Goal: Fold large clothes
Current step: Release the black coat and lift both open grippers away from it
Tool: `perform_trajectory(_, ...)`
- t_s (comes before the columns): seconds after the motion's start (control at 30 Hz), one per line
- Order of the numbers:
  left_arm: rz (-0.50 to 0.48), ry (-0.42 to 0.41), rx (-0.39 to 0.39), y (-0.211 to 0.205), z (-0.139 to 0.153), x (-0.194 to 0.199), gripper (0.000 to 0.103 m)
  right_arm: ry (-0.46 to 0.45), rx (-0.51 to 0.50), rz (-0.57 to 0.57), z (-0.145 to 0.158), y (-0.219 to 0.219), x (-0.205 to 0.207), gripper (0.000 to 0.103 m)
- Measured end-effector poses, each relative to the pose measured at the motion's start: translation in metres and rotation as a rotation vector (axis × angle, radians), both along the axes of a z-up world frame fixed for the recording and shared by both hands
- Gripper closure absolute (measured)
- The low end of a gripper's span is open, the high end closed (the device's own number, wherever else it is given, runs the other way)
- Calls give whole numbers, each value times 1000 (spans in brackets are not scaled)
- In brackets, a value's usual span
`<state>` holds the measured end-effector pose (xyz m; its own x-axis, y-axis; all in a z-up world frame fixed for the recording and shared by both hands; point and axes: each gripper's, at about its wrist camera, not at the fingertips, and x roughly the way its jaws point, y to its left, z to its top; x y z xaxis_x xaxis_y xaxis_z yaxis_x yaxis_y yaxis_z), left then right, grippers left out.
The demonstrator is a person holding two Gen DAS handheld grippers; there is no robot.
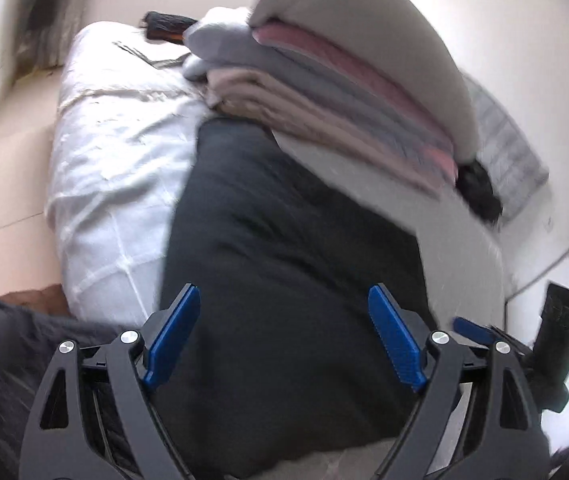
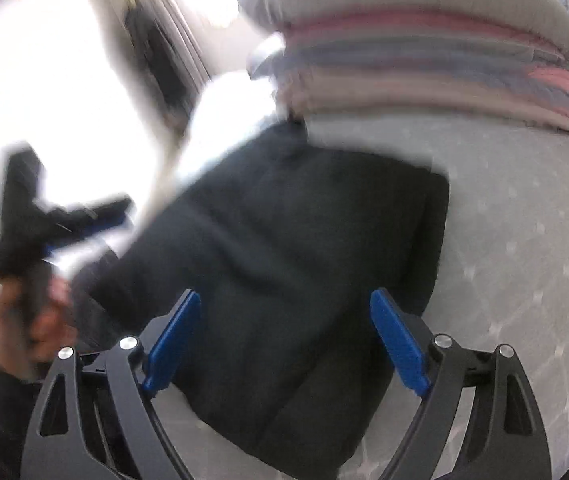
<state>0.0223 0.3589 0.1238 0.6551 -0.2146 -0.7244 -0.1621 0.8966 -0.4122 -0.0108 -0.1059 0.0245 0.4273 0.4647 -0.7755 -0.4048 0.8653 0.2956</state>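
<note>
While the dark garment lies folded into a soft, creased rectangle on the pale quilted bed, your left claw and right claw hang above it, ribbed blue pads spread wide, pinching nothing. Just beyond it sits a stack of folded clothes, pink, grey and beige, beside a crumpled white duvet.

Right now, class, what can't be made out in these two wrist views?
- Dark garment: near edge cut off behind left gripper, left view.
- Left gripper: blurred, right view; right gripper open.
- Folded stack: layer count smeared by blur, right view.
</note>
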Motion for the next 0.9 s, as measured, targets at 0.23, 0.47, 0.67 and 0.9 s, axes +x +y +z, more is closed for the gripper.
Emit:
perform_trajectory(0.23, -57, 19, 319, -47, -25, -3, 20, 185, -12, -45, -54, 22, 7, 10)
perform_trajectory(0.47, -7, -1, 307, -43, -10, -16, 20, -160, -6, -210, 28, 10, -2, 7)
perform_trajectory(0.67, -35, 13, 360, -55, -16, -18, 18, 197, -63, -153, -64, 30, 53, 7)
perform_trajectory(0.9, 38, -33, 394, -64, 2, -46, 18, -56, -113, -252, 15, 5, -18, 7)
